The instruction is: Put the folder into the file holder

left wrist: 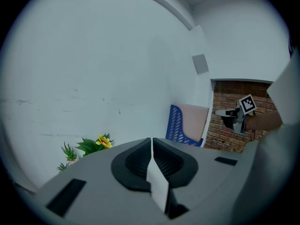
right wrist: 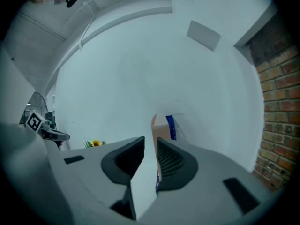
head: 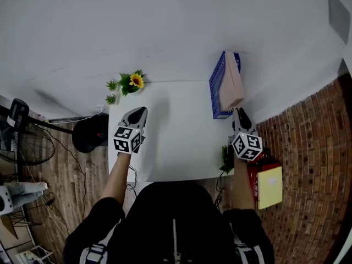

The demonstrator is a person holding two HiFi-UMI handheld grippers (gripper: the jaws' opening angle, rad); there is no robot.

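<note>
A blue file holder (head: 216, 89) stands at the back right of the white table (head: 176, 142). A beige folder (head: 231, 87) stands upright inside it. My right gripper (head: 240, 114) hovers just in front of the folder's near corner; its jaws stand slightly apart with nothing pressed between them. In the right gripper view the folder (right wrist: 159, 125) and file holder (right wrist: 171, 125) rise just beyond the right gripper (right wrist: 150, 146). My left gripper (head: 138, 112) is over the table's left side, shut and empty. The left gripper view shows the left gripper (left wrist: 152, 146) and the file holder (left wrist: 176, 123) far right.
A potted sunflower (head: 132, 82) sits at the table's back left corner. A small green plant (head: 226, 158) is at the front right edge. Beside the table on the right lie a yellow pad (head: 269, 186) and a red box. A fan (head: 22, 142) stands on the left floor.
</note>
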